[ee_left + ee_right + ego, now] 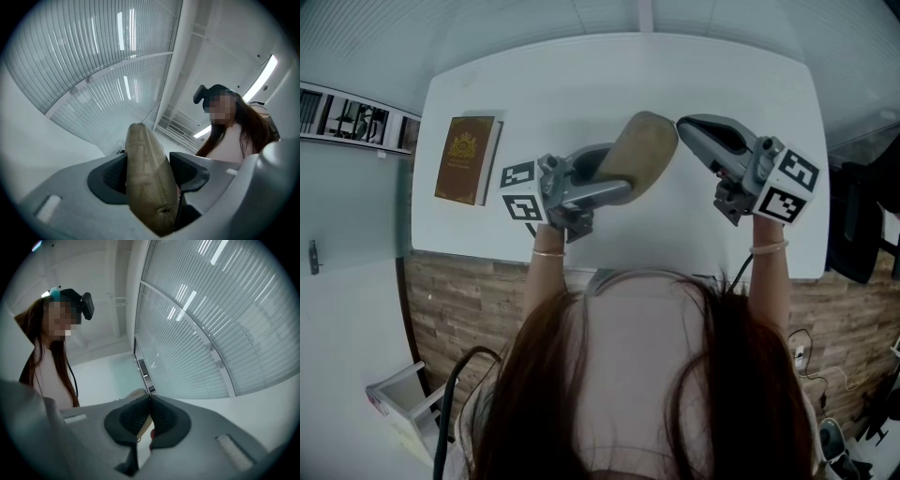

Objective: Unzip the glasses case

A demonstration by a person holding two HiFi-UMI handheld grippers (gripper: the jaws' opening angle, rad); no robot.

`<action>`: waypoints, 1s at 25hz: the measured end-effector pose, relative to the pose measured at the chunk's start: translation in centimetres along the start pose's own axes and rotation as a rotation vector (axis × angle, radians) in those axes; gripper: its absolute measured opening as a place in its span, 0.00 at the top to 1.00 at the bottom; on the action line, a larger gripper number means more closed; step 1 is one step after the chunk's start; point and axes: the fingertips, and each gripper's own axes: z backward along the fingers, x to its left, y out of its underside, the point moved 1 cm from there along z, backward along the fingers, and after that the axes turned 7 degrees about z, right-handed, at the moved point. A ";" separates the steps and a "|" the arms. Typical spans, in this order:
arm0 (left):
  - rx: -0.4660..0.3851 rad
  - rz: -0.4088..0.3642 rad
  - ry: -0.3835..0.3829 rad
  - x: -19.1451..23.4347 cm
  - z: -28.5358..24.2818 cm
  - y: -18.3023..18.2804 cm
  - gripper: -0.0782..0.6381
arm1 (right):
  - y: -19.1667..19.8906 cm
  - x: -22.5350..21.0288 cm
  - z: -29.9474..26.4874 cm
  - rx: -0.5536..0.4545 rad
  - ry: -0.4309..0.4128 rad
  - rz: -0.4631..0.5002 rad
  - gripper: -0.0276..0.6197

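**White table, case gripped on the left, pinch on the right**

White table [581,84] fills the head view, bare across the middle, and a brown book [467,158] with a gold emblem lies flat near its left edge. A brick-patterned panel [459,300] runs under the near edge.

Over the table's centre sits the tan glasses case [639,150], and the left gripper [602,175] has it. In the left gripper view the jaws stand wide with the case [145,178] wedged edge-on between them, both dark pads [115,176] pressing on its sides. One rounded end sticks well out past the jaws.

Across on the right, the right gripper [682,123] comes in from the other side, its tip right at the case's far end. In the right gripper view the jaws are clenched, pad against pad [149,416], and a thin tan tab [144,426] shows nipped between them. Whether that is the zip pull, I can't tell. The case's rounded end [138,392] peeks out just behind the pads.

Slatted blinds [211,324] fill the background of both gripper views.
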 end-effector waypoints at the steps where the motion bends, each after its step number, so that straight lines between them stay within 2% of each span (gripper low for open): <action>1: -0.005 0.002 0.001 0.0 0.1 0.0 0.50 | 0.1 0.0 0.0 0.000 -0.001 -0.002 0.95; 14: -0.103 0.017 -0.004 0.3 0.7 -0.8 0.50 | 0.4 -0.3 0.4 -0.030 0.011 -0.033 0.95; 21: -0.183 0.062 0.015 0.8 0.8 -1.0 0.50 | 0.1 -0.6 0.2 -0.055 0.051 -0.031 0.95; 25: -0.266 0.121 0.034 1.2 0.6 -1.1 0.50 | -0.3 -1.1 0.0 -0.081 0.078 -0.037 0.95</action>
